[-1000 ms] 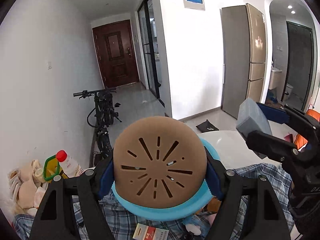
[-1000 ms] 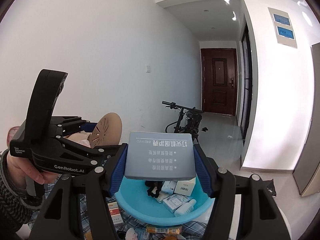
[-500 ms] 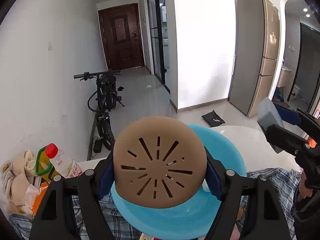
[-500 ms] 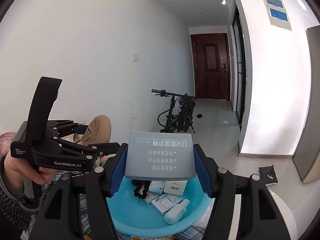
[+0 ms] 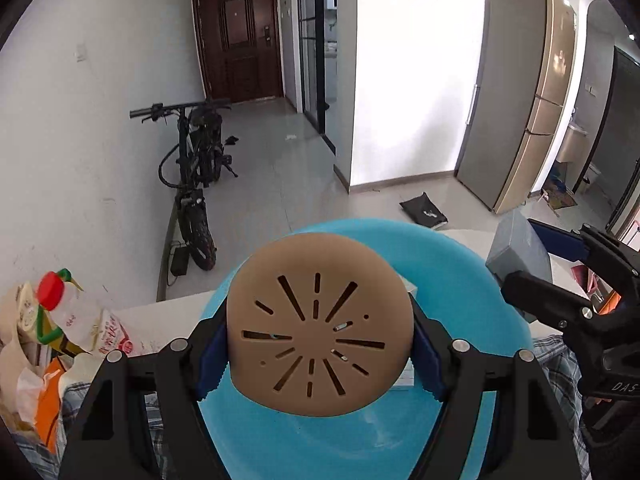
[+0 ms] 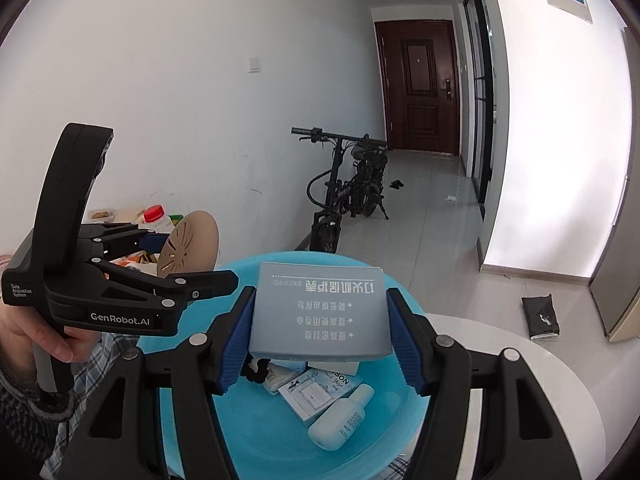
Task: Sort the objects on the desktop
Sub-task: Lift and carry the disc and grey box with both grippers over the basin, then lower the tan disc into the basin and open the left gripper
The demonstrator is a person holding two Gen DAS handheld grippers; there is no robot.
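My left gripper (image 5: 318, 344) is shut on a round tan disc with radial slots (image 5: 320, 324), held upright over the blue basin (image 5: 472, 276). The disc (image 6: 190, 242) and the left gripper (image 6: 188, 260) also show at the left of the right wrist view. My right gripper (image 6: 320, 336) is shut on a grey-blue box with white printed characters (image 6: 322, 312), above the same basin (image 6: 256, 444). That box (image 5: 518, 248) appears at the right edge of the left wrist view. Inside the basin lie a white bottle (image 6: 340, 420), small cartons (image 6: 316, 390) and a black hair tie (image 6: 254, 370).
A checked cloth (image 5: 560, 356) covers the white table (image 6: 516, 356) under the basin. At the left stand a red-capped bottle (image 5: 60, 296), snack packets (image 5: 108, 332) and bags. A bicycle (image 6: 348, 188) leans by the wall; a person's hand (image 6: 48, 336) grips the left tool.
Both grippers have sunk and moved forward with their loads, so the basin now fills more of each view. The grips on the disc and the box are unchanged.
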